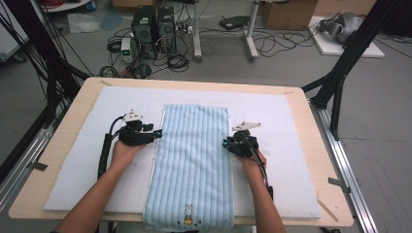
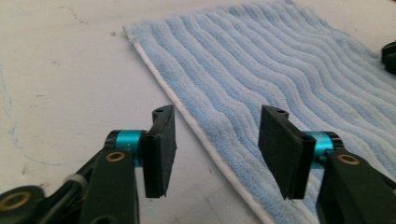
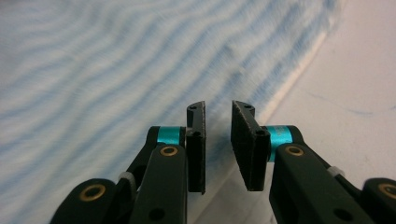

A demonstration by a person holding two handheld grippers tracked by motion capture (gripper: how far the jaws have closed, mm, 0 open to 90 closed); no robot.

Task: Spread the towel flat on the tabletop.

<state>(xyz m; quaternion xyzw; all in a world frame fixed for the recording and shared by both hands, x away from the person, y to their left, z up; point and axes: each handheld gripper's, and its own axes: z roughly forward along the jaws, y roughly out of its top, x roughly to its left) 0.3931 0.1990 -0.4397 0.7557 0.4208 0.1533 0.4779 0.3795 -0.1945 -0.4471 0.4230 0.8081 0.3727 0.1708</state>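
The blue towel (image 1: 192,165) lies flat and unfolded, the left gripper (image 2: 215,154) spread over its edge, the right gripper (image 3: 218,149) narrowly parted, seemingly gripping nothing, so folding remains.

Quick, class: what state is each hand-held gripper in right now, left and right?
Left hand-held gripper: open, nothing held, jaws straddling the blue towel's white edge.
Right hand-held gripper: open by a narrow gap, nothing held, above the towel's edge.

I can read no words, brands or numbers anywhere here. The one sign I see is a small rabbit figure (image 1: 188,212) stitched on the near end of my blue towel (image 1: 194,145).
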